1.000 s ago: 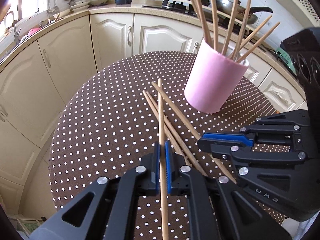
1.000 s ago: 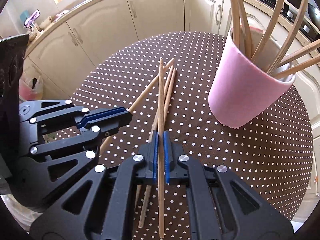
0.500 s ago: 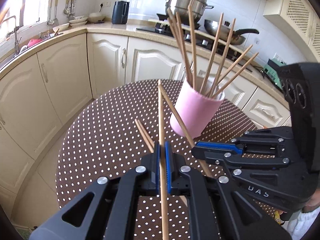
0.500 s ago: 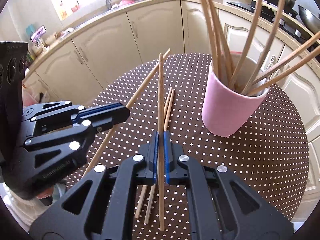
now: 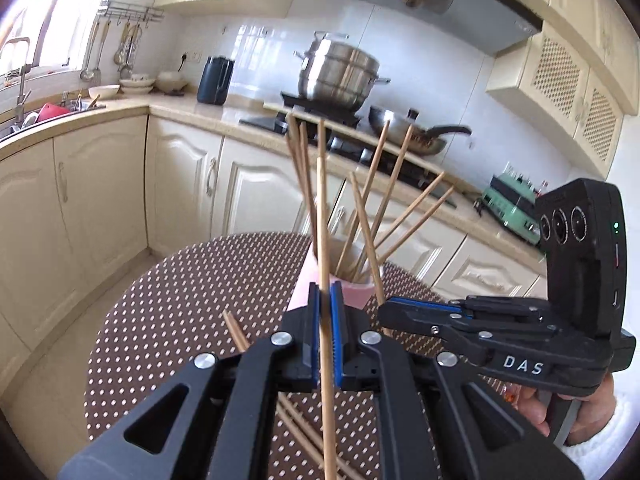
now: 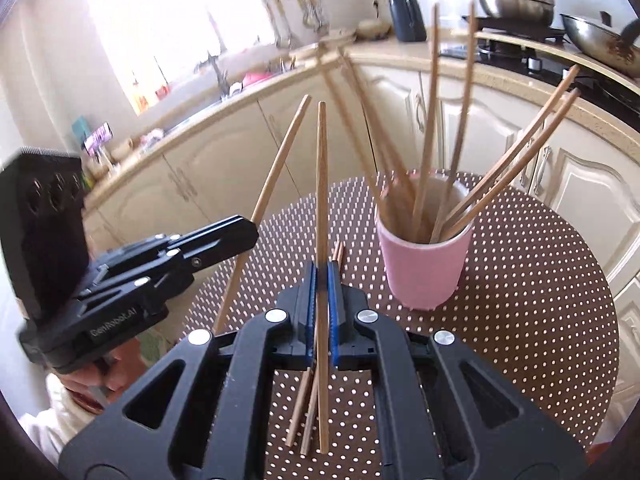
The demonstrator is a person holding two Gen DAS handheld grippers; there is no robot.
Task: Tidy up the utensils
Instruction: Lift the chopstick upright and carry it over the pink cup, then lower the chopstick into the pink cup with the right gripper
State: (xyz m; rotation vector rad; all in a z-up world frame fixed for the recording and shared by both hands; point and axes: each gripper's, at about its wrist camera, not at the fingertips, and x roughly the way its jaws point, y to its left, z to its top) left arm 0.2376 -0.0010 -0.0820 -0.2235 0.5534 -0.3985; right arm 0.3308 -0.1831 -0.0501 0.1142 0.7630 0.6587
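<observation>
Both jaws stay pinched — left gripper (image 5: 325, 300) and right gripper (image 6: 321, 280) each on one slender wooden chopstick (image 6: 321, 184) — tilt tips down over the pink cylindrical cup (image 6: 424, 272) on the table before releasing.

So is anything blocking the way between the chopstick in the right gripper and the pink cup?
Nothing solid. The right gripper holds its chopstick up beside the pink cup, but the sticks fanning from the cup crowd its mouth.

Daylight floods in from the window (image 6: 176, 20) at far left and blows out to white glare. Cabinets (image 5: 100, 200) bow at the fisheye edges, the corners vignette dark, and far background detail smears with slight motion blur.
</observation>
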